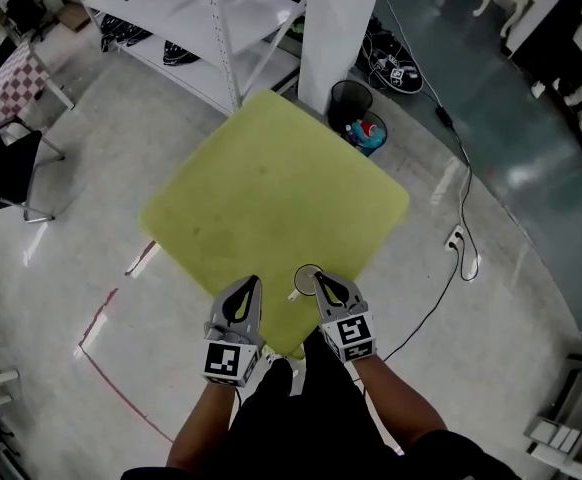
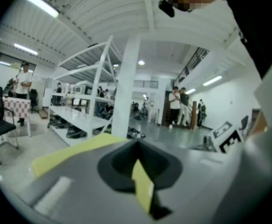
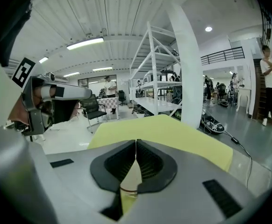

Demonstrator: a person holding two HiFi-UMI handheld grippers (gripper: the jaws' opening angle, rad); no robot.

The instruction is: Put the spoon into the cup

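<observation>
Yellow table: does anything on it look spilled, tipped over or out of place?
Nothing looks spilled or damaged. All I can make out on the table is one cup, upright close to the near corner, between the left gripper and right gripper, both shut. Oddly, I can't make out a spoon.

Glossy floor (image 1: 51,268), white shelving rack (image 1: 201,28), white pillar (image 1: 336,23), black wastebasket (image 1: 349,101)

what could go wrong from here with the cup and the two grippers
1. The cup stands by the near corner of the table, between the left gripper and the right gripper; a nudge might knock it off.
2. Both are shut, and I can make out no spoon.
</observation>
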